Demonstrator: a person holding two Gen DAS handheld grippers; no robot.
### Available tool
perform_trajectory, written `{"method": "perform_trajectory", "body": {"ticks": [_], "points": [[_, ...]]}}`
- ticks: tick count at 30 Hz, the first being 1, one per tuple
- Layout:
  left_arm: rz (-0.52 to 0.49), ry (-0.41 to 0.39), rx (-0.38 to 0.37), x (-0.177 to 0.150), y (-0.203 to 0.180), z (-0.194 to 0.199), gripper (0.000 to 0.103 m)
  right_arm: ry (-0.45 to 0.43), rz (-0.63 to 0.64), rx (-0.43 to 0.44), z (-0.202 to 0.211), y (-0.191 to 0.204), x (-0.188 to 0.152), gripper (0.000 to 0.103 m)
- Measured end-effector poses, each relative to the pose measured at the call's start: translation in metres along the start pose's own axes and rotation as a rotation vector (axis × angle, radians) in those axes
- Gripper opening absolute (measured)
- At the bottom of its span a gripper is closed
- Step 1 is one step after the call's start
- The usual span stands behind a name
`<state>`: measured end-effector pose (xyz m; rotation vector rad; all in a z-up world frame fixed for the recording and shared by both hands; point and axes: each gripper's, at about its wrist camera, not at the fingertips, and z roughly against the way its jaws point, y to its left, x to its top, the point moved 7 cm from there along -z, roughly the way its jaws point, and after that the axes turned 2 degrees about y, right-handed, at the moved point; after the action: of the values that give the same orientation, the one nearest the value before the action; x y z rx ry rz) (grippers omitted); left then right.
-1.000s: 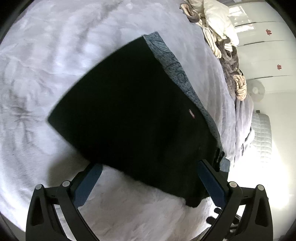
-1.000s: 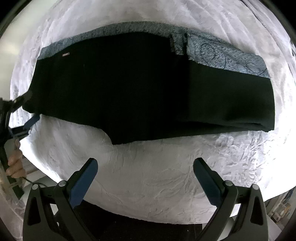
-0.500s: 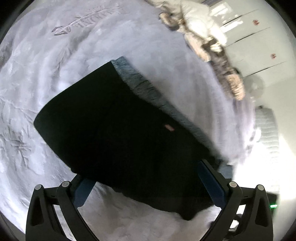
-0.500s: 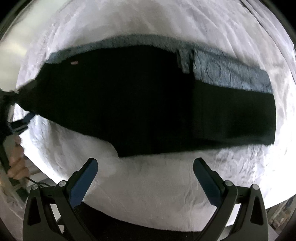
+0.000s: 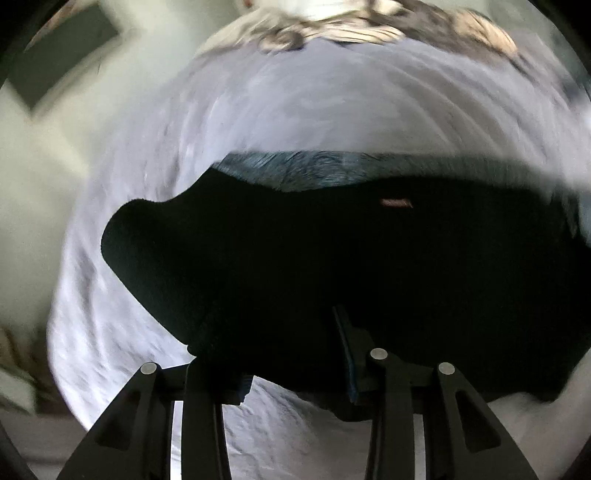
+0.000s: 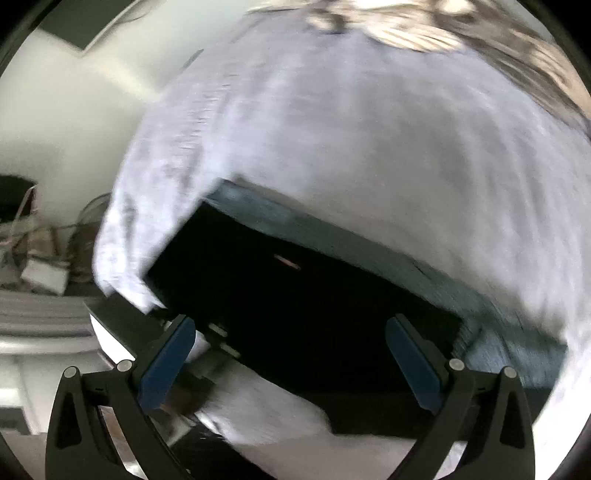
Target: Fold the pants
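Note:
Black pants [image 5: 332, 266] with a blue-grey patterned lining strip along the far edge lie on a pale bedcover [image 5: 332, 110]. My left gripper [image 5: 280, 354] has its jaws drawn close together on the near edge of the pants, with dark cloth between the fingers. In the right wrist view the pants [image 6: 303, 302] lie in front of my right gripper [image 6: 291, 354], which is open wide and empty just above their near edge. Both views are motion-blurred.
A heap of striped and cream bedding [image 5: 351, 22] lies at the far end of the bed. The bed's left edge drops off to a floor with cables and a white box [image 6: 44, 273]. A dark panel hangs on the wall [image 5: 55, 55].
My left gripper has closed on the pants' near edge. Both cameras swung sharply, so the pants now lie close in front and the far bedding shows at the top.

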<state>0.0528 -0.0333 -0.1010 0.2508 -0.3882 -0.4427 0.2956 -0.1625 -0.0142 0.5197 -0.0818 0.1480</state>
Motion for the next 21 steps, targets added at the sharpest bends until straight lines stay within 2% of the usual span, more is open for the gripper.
{"method": "perform_trajectory", "body": {"ticks": [3,6,9,11,12,13,14,15,18,21], "points": [[-0.087,-0.025,0.062,0.0,-0.008,0.003,0.039,0.042,0.065,0.053,-0.007,0.036,0.021,0.103],[-0.119,-0.034,0.084,-0.003,-0.009,0.003,0.039,0.168,0.116,0.076,-0.041,0.071,0.031,0.103],[-0.142,-0.044,0.108,-0.004,-0.009,0.006,0.039,0.308,0.164,0.058,-0.08,0.094,0.026,0.103],[-0.153,-0.05,0.122,0.0,-0.016,0.005,0.039,0.361,0.188,0.032,-0.097,0.104,0.023,0.102],[-0.156,-0.052,0.125,0.001,-0.017,0.004,0.039,0.396,0.206,0.015,-0.109,0.109,0.021,0.099],[-0.157,-0.054,0.127,0.001,-0.017,0.005,0.039,0.42,0.213,0.009,-0.117,0.111,0.018,0.093],[-0.156,-0.055,0.127,0.002,-0.016,0.006,0.039,0.441,0.211,0.003,-0.123,0.112,0.017,0.06],[-0.155,-0.05,0.123,0.002,-0.017,0.007,0.039,0.453,0.201,-0.005,-0.125,0.107,0.015,0.017],[-0.167,-0.074,0.121,0.006,-0.019,0.018,0.039,0.414,0.155,0.027,-0.114,0.096,0.018,0.017],[-0.182,-0.124,0.105,0.014,-0.027,0.041,0.039,0.344,0.144,0.087,-0.082,0.084,0.014,0.016]]}}
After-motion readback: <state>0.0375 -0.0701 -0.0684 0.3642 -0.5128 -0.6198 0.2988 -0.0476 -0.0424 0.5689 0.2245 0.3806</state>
